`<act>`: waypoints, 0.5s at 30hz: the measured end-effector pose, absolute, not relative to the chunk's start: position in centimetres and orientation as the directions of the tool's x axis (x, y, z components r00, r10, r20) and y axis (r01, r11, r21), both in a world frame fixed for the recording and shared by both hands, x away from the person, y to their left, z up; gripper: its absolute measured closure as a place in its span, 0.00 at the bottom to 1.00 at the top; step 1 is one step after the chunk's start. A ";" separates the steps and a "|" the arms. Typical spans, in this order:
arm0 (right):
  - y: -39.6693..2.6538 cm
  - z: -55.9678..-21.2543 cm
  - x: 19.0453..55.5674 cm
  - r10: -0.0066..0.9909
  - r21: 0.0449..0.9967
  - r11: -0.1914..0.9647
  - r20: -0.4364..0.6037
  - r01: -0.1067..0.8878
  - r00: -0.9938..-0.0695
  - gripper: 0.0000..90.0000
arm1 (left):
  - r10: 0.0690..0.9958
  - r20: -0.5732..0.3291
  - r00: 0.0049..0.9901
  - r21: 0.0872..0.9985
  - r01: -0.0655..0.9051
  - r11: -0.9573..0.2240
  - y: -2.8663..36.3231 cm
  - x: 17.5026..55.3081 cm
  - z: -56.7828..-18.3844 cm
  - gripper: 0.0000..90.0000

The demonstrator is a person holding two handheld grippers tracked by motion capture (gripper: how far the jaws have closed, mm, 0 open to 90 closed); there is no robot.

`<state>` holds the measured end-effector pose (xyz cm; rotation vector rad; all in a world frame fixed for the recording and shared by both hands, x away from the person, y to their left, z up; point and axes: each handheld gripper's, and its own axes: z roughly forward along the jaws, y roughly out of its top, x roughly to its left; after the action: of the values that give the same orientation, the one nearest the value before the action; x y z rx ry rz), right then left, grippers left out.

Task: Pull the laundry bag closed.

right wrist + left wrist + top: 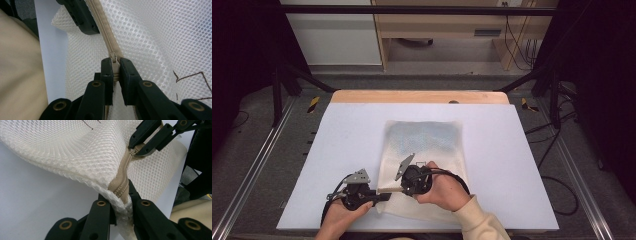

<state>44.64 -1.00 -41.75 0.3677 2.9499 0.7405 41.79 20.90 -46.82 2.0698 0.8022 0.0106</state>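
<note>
Both grippers clamped on the mesh bag's zip

The white mesh bag (422,150) lies on the pale table (342,150), near its front edge. The left gripper (121,202) pinches the bag's corner at the end of the beige zip (122,187). The right gripper (114,72) is closed on the zip's slider (114,60), just beside the left

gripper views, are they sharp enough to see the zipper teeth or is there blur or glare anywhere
Left gripper view: the beige zipper tape and white mesh laundry bag look crisp, while the black jaws at the bottom go soft. Right gripper view: the teeth and the small beige zipper slider are sharp. High view: even light and no glare on the pale foam table mat, dark surroundings.
</note>
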 end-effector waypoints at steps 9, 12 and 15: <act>-1.2 -41.8 44.7 0.253 0.470 0.856 -0.016 0.216 -0.967 0.91 | 0.542 -0.279 0.793 0.745 0.535 -0.399 20.8 41.8 -46.9 0.94; -1.2 -41.8 44.7 0.253 0.466 0.858 -0.016 0.217 -0.967 0.91 | 0.541 -0.277 0.794 0.742 0.534 -0.405 20.7 41.7 -46.9 0.94; -1.3 -41.9 44.7 0.255 0.464 0.858 -0.015 0.219 -0.967 0.91 | 0.538 -0.279 0.795 0.741 0.535 -0.406 20.6 41.7 -47.0 0.94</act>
<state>44.72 -1.25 -41.90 0.3774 2.9549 0.7246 41.73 20.61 -46.98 2.0810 0.7940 0.0046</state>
